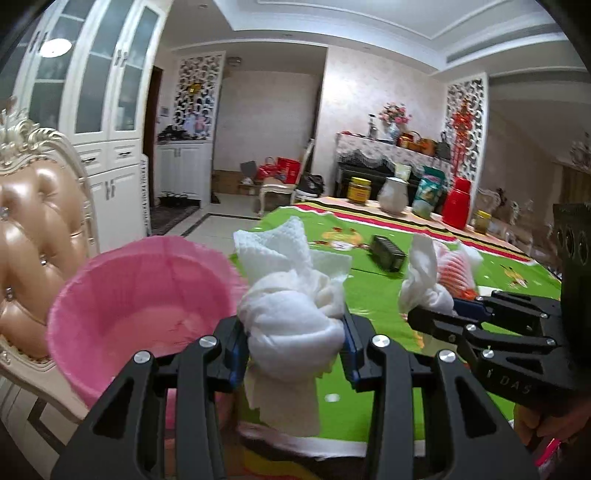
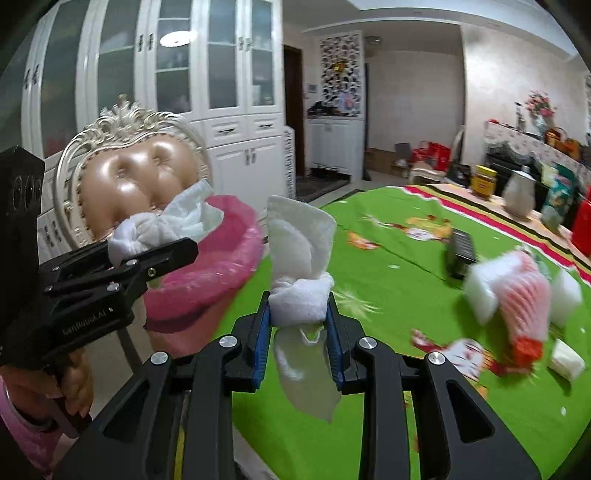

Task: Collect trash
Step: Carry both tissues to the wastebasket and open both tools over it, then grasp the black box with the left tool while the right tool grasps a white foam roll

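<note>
Carrying step: the pink-lined round bin [image 1: 144, 306] stands at the green patterned tablecloth's [image 1: 388, 295] edge. The left gripper [image 1: 293, 345] clamps a large crumpled white tissue [image 1: 291, 295]; the right gripper [image 2: 299, 314] clamps a smaller white tissue wad [image 2: 299, 266]. Next, I judge, each must reach over the bin and release.

A: Room notes. Tall white cabinet [image 2: 207, 74] with frosted glass doors along the left wall, drawers and solid doors below. A round ceiling light [image 2: 179, 38] reflects in its glass.

B: Seating?

A: Ornate chair [image 1: 35, 195], cream carved frame, tufted tan back. A second chair [image 1: 277, 188] stands far off by the wall.

B: Walls, floor?

A: Pale patterned wallpaper [image 1: 269, 110], white stepped ceiling [image 1: 369, 22], pale tiled floor [image 1: 221, 225] with a dark border. Two white fretwork screens [image 1: 199, 92], one near a dark doorway [image 2: 293, 110].

B: Table?

A: Green printed tablecloth [image 2: 388, 258] with striped edge. Behind it, a dark sideboard [image 1: 369, 173] under a lace runner, bearing flowers [image 1: 395, 114].
</note>
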Available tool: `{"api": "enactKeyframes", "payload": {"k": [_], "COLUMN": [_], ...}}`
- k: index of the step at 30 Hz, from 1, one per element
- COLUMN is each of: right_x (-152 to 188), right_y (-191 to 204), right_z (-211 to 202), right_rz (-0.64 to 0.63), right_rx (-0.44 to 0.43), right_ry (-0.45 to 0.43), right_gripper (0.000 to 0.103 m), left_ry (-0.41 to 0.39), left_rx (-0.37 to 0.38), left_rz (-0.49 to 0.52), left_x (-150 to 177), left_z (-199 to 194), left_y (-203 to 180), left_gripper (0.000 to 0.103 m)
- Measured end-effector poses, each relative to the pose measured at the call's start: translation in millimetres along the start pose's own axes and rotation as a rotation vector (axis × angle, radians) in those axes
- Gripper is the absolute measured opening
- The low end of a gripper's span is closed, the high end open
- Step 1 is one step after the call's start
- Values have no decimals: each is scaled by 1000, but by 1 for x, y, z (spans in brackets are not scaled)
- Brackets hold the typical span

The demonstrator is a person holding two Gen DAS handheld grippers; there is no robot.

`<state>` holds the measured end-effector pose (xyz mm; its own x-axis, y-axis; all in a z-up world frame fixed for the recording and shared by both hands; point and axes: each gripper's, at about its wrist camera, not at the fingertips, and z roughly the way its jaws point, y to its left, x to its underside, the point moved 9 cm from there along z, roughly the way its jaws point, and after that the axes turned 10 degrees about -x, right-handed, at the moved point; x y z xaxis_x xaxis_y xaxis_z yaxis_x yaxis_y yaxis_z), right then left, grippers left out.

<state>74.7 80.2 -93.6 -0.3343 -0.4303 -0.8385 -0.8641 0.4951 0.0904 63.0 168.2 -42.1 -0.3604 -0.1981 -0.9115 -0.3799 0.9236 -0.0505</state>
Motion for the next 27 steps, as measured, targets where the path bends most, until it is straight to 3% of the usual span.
{"api": "enactKeyframes", "payload": {"k": [4, 14, 21, 23, 25, 26, 27], "right_x": [-20, -65, -81, -85, -89, -92, -96], "right_y": [19, 61, 74, 73, 72, 71, 70], "right_z": [23, 99, 145, 154, 158, 157, 154], "right_rz": [-23, -48, -41, -39, -40, -36, -26], "right_rx": [-57, -197, -272, -282, -292, -289, -299], "right_ry": [0, 13, 32, 35, 27, 12, -6], "right_gripper": [27, 28, 32, 37, 61, 71, 71], "left_ry": [-11, 58, 88, 93, 90, 80, 75], "left_rx": [-74, -213, -233, -254, -276, -290, -298], "left_rz": [-17, -111, -120, -113, -123, -137, -145], "left_x": [-6, -14, -11, -9, -8, -7, -6], "left_z": [-1, 36, 67, 73, 74, 72, 69], "left_y": [45, 159, 186, 189, 196, 200, 202], "left_gripper": [40, 41, 42, 51, 74, 77, 81]}}
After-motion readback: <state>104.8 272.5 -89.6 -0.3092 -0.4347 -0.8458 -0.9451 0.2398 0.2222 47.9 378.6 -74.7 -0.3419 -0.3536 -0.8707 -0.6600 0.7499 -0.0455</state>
